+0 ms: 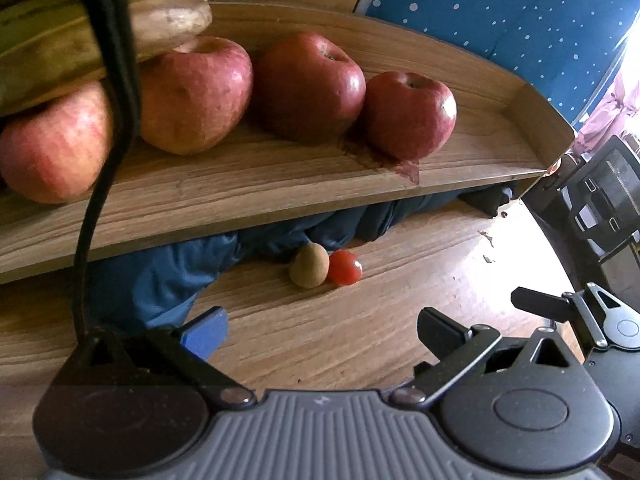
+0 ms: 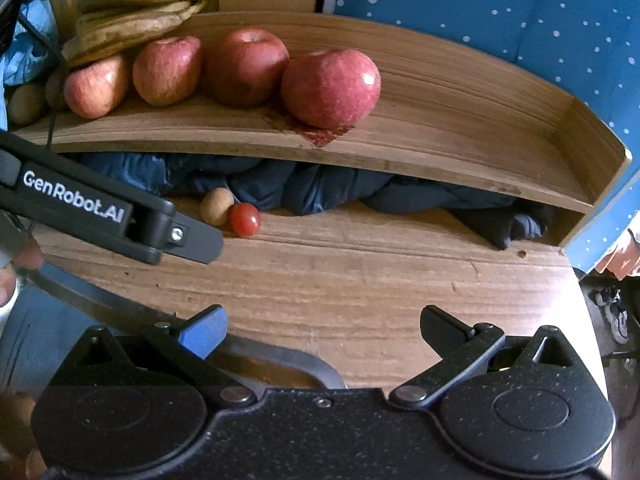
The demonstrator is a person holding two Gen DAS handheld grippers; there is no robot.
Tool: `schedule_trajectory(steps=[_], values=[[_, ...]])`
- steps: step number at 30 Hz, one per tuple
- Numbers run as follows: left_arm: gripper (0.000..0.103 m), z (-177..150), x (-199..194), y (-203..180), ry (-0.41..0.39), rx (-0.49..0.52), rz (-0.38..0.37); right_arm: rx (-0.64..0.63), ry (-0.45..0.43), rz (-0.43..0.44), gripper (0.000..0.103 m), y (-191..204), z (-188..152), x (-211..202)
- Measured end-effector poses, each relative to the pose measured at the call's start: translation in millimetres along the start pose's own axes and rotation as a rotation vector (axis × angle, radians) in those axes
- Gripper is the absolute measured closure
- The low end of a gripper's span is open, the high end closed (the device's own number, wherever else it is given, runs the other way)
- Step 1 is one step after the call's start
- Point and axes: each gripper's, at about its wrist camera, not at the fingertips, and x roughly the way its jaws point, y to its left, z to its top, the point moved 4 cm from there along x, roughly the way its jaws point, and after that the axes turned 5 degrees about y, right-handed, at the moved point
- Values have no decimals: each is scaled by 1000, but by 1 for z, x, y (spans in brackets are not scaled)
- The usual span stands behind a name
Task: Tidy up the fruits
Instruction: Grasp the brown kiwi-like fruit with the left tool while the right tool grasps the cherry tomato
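Both grippers sit low over the wood-grain counter (image 2: 360, 280), jaws spread wide, nothing between them. Left gripper (image 1: 320, 330): blue-padded finger on one side, black finger on the other, bare counter in the gap, touching nothing. Right gripper (image 2: 322, 330): same state, wide apart and empty. Left unit's black arm also crosses the right wrist view from the left side, hanging above the counter.

Progress, judging from layout:
- four red apples (image 2: 330, 87) lined up on the raised wooden shelf (image 2: 460, 136), side by side; rightmost one stands just over a dark reddish stain on the shelf board
- bunch of browning yellow bananas (image 2: 140, 12) stacked at the shelf's left end, resting on top of the leftmost apples
- a couple of brownish round fruits sit past the shelf's left end in the right wrist view, too shadowed to identify
- apples and bananas look sorted, so most of the job seems done

Left to do, probably:
- small brown oval fruit, kiwi-like (image 2: 217, 206), and small red cherry tomato (image 2: 245, 219) lie on the counter under the shelf's front edge, touching each other, right against the crumpled dark blue fabric (image 2: 320, 188) stuffed under the shelf
- both are well ahead of either gripper; left gripper is nearer them
- right half of the shelf is free, likely where they go

Watch-outs: both fruits are small and round, so they may roll when nudged, and low shelf clearance limits approach angle
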Motion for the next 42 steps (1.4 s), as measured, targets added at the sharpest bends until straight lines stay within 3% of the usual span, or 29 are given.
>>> schedule_trajectory(steps=[9,18,26,36,42], values=[[3,7,9,10,-20,-51,-24,-32,-27,38,5,7,17,20],[23,9,11,12,-45,-76,-51,-77,-32,85,19,19,28,32],[43,9,13,18,-41,-98,-27,-94,-38,94,31,27,37,40],[52,13,20,22,-40,-115,-7,-115,-39,104,46,34,49,50],[62,16,23,21,-42,-118,-11,-131,-44,125,53,35,52,57]])
